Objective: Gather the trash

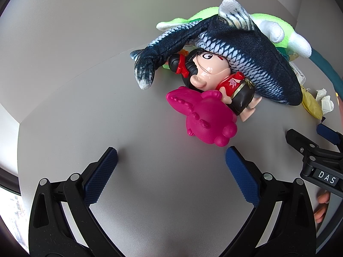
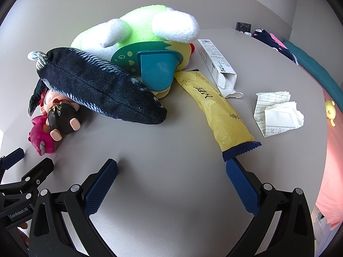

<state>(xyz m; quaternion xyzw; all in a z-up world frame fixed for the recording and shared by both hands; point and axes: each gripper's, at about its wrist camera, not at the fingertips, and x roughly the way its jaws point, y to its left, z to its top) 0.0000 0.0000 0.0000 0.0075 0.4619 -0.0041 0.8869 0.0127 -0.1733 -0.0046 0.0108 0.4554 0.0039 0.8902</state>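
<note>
My right gripper (image 2: pixel 171 167) hovers low over the grey tabletop (image 2: pixel 171 192), jaws spread wide and holding nothing. The blue crimped end of a yellow snack wrapper (image 2: pixel 216 109) lies just at the tip of my right-hand jaw, touching or nearly so. My left gripper (image 1: pixel 171 156) also has its jaws spread and empty, with bare tabletop between them.

The main risk, as I judge it, is a poor grip on the wrapper. Only its thin sealed end sits near one jaw, not between both. Closing from here would likely nip the edge or push the wrapper away across the smooth surface.

A second risk is picking the wrong thing. Just ahead of my left jaws lies a pink rubber toy (image 1: pixel 201 120), touching a plastic doll figure (image 1: pixel 214 79) behind it. Neither is trash.

Beyond the wrapper's far end, an open white carton (image 2: pixel 216 62) lies on its side, its flap close beside the wrapper. To the right of my right jaws, well clear of them, sits crumpled lined paper (image 2: pixel 276 113). These three look like the trash.

Ahead and left of my right jaws, a dark plush fish (image 2: pixel 100 87) leans over the doll, with a green and white plush toy (image 2: pixel 141 32) behind it. The wrapper's far end tucks beside a teal plastic piece (image 2: pixel 156 70), so dragging the wrapper could snag there.

A pink bed cover (image 2: pixel 330 171) shows at the far right.
</note>
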